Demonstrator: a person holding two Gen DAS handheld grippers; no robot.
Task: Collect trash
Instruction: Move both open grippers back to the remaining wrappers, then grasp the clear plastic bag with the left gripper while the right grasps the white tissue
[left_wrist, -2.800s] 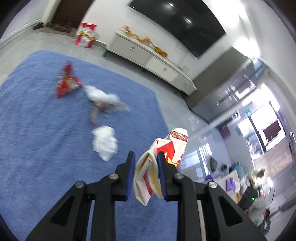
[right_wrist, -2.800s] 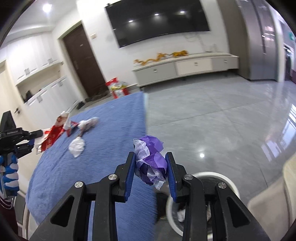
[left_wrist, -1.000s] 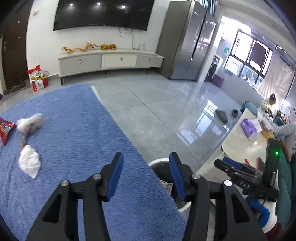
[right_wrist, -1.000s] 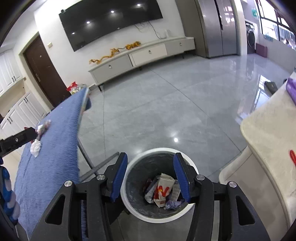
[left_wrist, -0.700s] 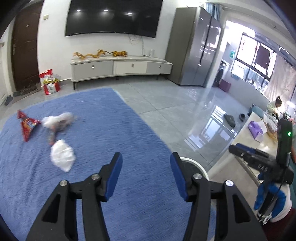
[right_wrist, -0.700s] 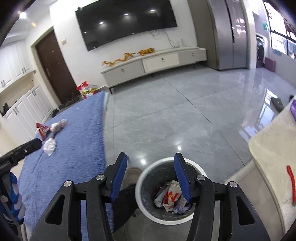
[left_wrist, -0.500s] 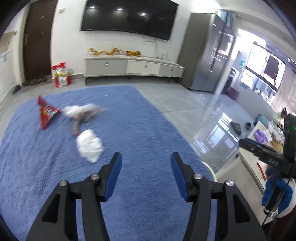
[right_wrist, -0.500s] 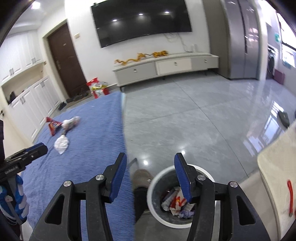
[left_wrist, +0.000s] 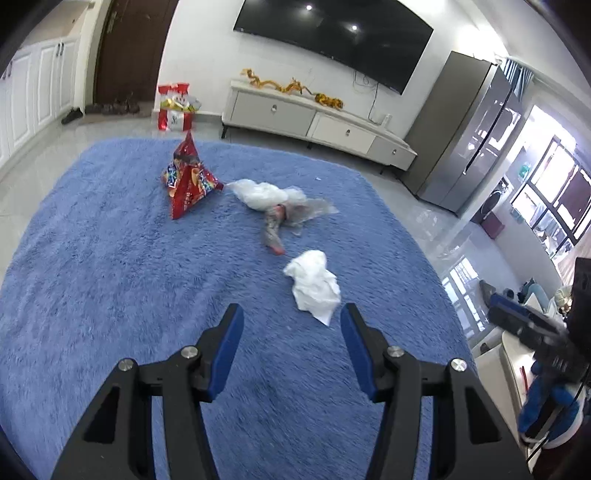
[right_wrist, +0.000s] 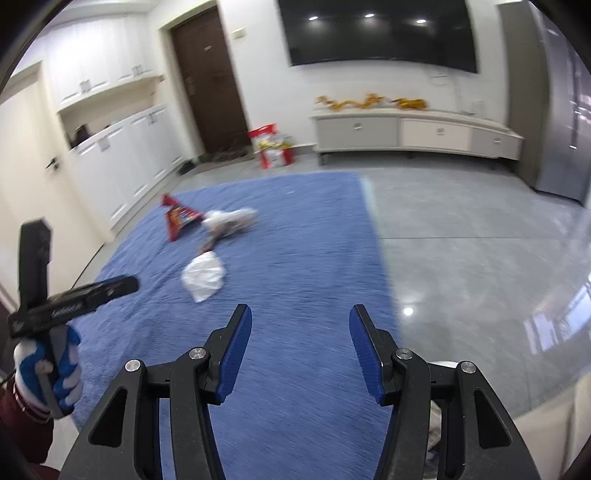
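Note:
Three pieces of trash lie on a blue rug (left_wrist: 110, 280): a crumpled white tissue (left_wrist: 314, 286), a clear plastic bag with a wrapper (left_wrist: 277, 205) and a red snack bag (left_wrist: 186, 179). My left gripper (left_wrist: 291, 317) is open and empty, just short of the tissue. My right gripper (right_wrist: 301, 317) is open and empty above the rug's right part; the tissue (right_wrist: 205, 277), plastic bag (right_wrist: 229, 221) and snack bag (right_wrist: 179, 218) lie ahead to its left. The white bin rim (right_wrist: 443, 363) peeks out behind its right finger.
Grey tiled floor (right_wrist: 461, 229) lies right of the rug. A white TV cabinet (left_wrist: 314, 123) and a red gift bag (left_wrist: 173, 107) stand by the far wall. White cupboards (right_wrist: 122, 155) line the left. The left gripper and gloved hand (right_wrist: 48, 325) show in the right wrist view.
Both grippers dropped their trash into the bin, opened, and swung back from the bin to the rug. The left gripper has come closer to the white tissue.

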